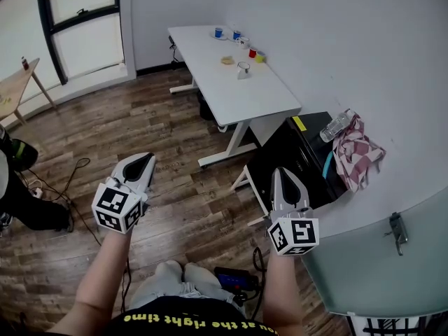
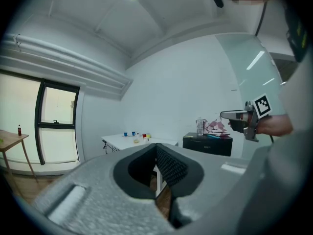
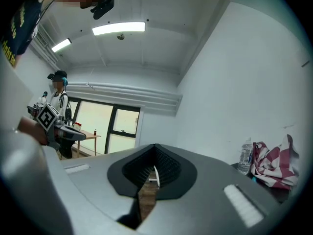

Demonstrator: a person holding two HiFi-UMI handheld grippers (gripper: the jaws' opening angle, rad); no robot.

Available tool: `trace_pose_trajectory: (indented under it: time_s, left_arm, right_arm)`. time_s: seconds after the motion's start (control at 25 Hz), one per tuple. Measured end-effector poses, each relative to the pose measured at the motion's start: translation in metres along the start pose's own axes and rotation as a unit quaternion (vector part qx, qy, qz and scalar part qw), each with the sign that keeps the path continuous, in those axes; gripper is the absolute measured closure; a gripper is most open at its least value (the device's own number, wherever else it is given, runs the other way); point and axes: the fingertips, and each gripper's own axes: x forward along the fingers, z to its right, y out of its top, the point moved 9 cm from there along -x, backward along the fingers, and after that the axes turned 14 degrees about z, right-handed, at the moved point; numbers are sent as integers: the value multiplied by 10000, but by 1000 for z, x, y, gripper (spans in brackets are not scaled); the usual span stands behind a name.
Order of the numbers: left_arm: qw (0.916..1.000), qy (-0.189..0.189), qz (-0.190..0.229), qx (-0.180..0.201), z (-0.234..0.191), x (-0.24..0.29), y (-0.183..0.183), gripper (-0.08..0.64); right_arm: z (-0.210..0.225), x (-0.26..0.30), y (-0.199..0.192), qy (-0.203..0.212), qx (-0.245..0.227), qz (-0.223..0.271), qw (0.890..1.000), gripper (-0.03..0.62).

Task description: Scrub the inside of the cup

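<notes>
Far off, a white table [image 1: 238, 82] carries two blue cups [image 1: 218, 32], a red cup [image 1: 253, 52], a pale cup [image 1: 243, 67] and a tan pad [image 1: 227, 60]; they are too small to tell more. My left gripper [image 1: 142, 158] is held over the wooden floor, jaws shut and empty. The right gripper [image 1: 280, 172] is beside it, also shut with nothing in it. In the left gripper view the table [image 2: 122, 140] lies beyond the closed left gripper [image 2: 156, 146], and the right gripper [image 2: 232, 115] shows at the right. The right gripper [image 3: 155, 147] in its own view is closed too.
A black cabinet [image 1: 301, 152] stands right of the table with a water bottle [image 1: 334, 126] and a checked cloth [image 1: 357, 152] on top. A frosted glass panel [image 1: 378, 257] is at the near right. A person [image 1: 21, 187] and floor cables [image 1: 63, 180] are at the left, with a wooden table [image 1: 14, 82] beyond.
</notes>
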Motion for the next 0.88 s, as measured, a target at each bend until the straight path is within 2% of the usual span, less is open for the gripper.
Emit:
trace_pose_trajectory:
  time_s: [0.16, 0.48, 0.88]
  left_arm:
    - [10000, 54, 22, 56, 6, 7, 1, 560]
    - [9998, 97, -70, 132, 2, 34, -7, 560]
    - [9999, 4, -125, 40, -64, 125, -25, 560]
  right_arm:
    - [7, 1, -2, 50, -135, 53, 9999, 586]
    - [17, 27, -27, 191, 191, -8, 9996, 586]
    - [40, 117, -54, 68, 115, -1, 9999, 586]
